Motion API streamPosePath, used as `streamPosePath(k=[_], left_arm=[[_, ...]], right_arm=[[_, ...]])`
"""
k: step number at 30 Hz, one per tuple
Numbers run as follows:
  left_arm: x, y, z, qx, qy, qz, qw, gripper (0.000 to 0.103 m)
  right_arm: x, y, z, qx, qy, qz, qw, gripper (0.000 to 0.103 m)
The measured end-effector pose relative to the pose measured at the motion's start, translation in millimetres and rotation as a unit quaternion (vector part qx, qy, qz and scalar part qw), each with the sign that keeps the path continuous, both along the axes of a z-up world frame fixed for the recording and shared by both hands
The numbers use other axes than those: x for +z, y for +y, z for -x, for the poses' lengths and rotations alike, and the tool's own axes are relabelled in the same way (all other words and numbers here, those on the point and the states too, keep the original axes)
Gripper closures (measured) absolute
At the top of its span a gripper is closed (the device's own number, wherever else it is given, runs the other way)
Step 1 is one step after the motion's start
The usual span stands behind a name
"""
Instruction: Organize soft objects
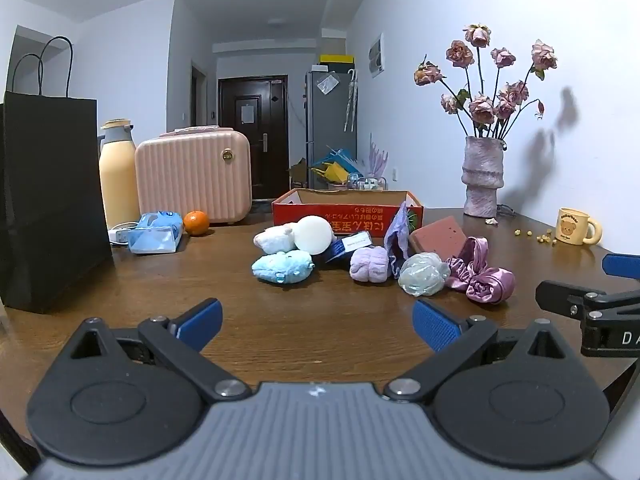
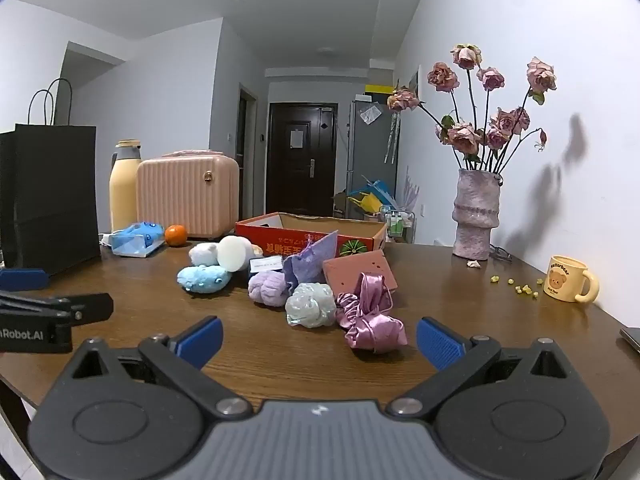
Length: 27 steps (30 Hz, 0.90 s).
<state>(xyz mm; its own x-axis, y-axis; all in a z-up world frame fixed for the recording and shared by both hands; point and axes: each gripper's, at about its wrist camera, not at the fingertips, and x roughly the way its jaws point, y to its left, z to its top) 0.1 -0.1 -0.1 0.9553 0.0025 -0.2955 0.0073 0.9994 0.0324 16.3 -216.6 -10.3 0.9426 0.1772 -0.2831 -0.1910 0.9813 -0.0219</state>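
Brown wooden table [image 1: 280,332] carries a cluster of soft items just in front of a red cardboard box [image 1: 348,208]: blue plush [image 1: 282,266], white plush [image 1: 274,238], lilac plush [image 1: 369,264], pale mesh puff [image 1: 423,274] and pink satin scrunchies [image 1: 482,274] at the right end. Left gripper [image 1: 318,322] sits near, low over the table, jaws spread, holding nothing. Right gripper [image 2: 319,338] likewise, jaws spread, just short of the scrunchies. Far right: vase [image 1: 482,176], mug [image 1: 574,226].
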Motion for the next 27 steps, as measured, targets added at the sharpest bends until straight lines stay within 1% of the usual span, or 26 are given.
streamPosePath(k=[8, 9, 27], left_arm=[[-0.1, 2.5, 0.9, 0.0, 0.003, 0.007, 1.0, 0.0], [0.5, 4.3, 0.4, -0.001, 0.003, 0.01, 0.9999, 0.0], [0.2, -1.8, 1.0, -0.001, 0.0, 0.005, 1.0, 0.0]], right_arm=[[0.3, -0.9, -1.6, 0.001, 0.0, 0.003, 1.0, 0.0], [1.2, -0.6, 3.5, 0.0, -0.004, 0.001, 1.0, 0.0], [0.1, -2.2, -0.3, -0.001, -0.006, 0.001, 1.0, 0.0]])
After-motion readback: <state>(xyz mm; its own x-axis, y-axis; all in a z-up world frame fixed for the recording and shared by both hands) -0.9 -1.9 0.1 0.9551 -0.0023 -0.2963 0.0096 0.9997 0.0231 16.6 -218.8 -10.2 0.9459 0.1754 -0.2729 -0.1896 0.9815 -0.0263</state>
